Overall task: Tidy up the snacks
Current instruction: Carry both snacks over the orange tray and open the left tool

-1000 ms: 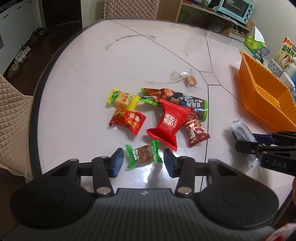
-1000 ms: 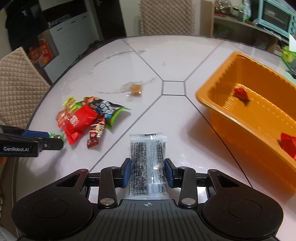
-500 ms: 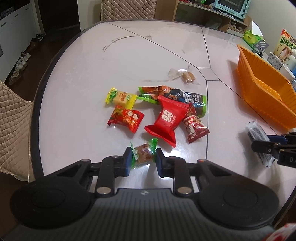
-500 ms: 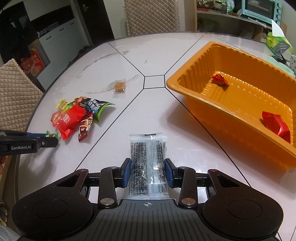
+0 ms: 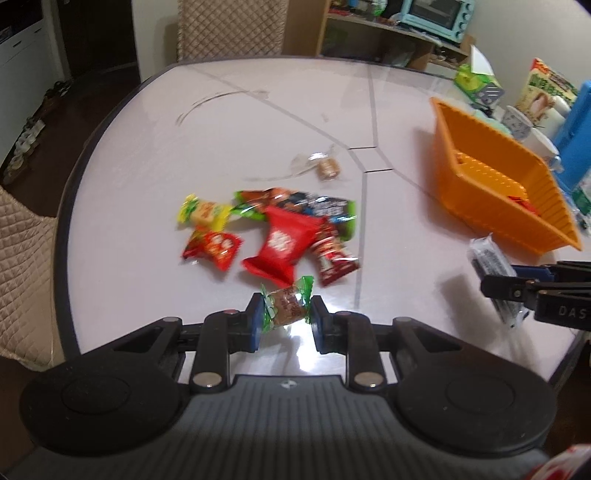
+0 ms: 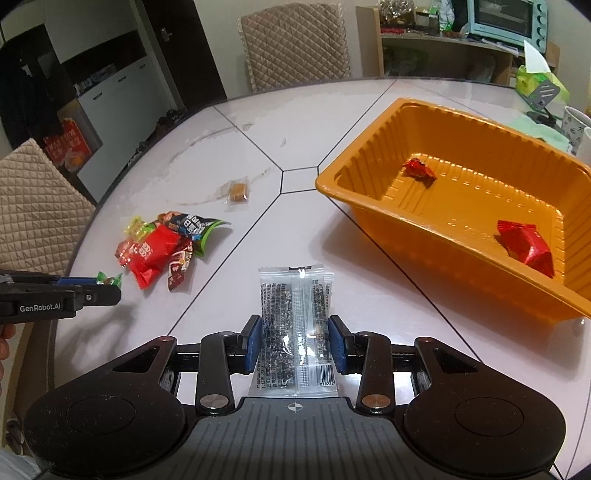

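My left gripper (image 5: 285,317) is shut on a small brown candy with green twisted ends (image 5: 287,303), held just above the table. Beyond it lies a pile of snacks (image 5: 280,243): a large red packet, a yellow candy, a small red packet and a dark green-edged bag. My right gripper (image 6: 295,341) is shut on a clear packet of dark sesame snack (image 6: 293,325), lifted off the table. The orange tray (image 6: 369,206) stands to its right with two red candies (image 6: 524,245) inside. In the right wrist view the left gripper (image 6: 107,286) shows at the left edge.
A clear-wrapped brown sweet (image 5: 328,169) lies alone near the table's centre seams. Quilted chairs (image 6: 295,44) stand behind and to the left. Cups, a tissue box (image 6: 539,86) and packets crowd the table beyond the tray. A shelf with a blue oven (image 6: 506,16) is at the back.
The left jaws closed around the green-ended candy and lifted it. The right gripper rose with its packet and swung toward the orange tray, which now fills more of its view.
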The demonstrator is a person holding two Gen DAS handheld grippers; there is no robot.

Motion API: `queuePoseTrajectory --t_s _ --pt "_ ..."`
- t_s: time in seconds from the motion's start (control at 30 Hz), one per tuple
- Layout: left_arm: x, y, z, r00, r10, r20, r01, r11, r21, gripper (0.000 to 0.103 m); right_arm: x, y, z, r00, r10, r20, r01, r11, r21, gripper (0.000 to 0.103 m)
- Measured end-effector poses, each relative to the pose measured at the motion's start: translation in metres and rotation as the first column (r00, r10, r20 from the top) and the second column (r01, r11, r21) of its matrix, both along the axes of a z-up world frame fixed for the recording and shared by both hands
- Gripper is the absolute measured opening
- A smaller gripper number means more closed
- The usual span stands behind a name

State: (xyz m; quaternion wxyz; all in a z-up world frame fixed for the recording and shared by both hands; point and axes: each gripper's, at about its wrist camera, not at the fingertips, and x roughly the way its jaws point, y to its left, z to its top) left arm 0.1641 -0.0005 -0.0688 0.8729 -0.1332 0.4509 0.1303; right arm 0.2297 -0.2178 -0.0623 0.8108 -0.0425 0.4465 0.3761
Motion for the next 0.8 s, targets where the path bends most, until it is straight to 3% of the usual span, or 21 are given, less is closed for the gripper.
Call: queuePoseTrajectory --t_s 0.33,0.8 --pt "0.027 -0.04 0.025 0.989 -0.128 0.067 0.129 0.992 -0.006 0.023 -0.005 -0.038 0.021 0.996 -0.084 0.013 0.083 0.996 0.035 0.038" --pt "0.094 -0.097 0.048 0.945 -0.294 0.144 0.295 0.955 0.017 0.023 0.024 -0.097 0.049 0.969 -0.241 0.048 0.236 0.967 0.092 0.038"
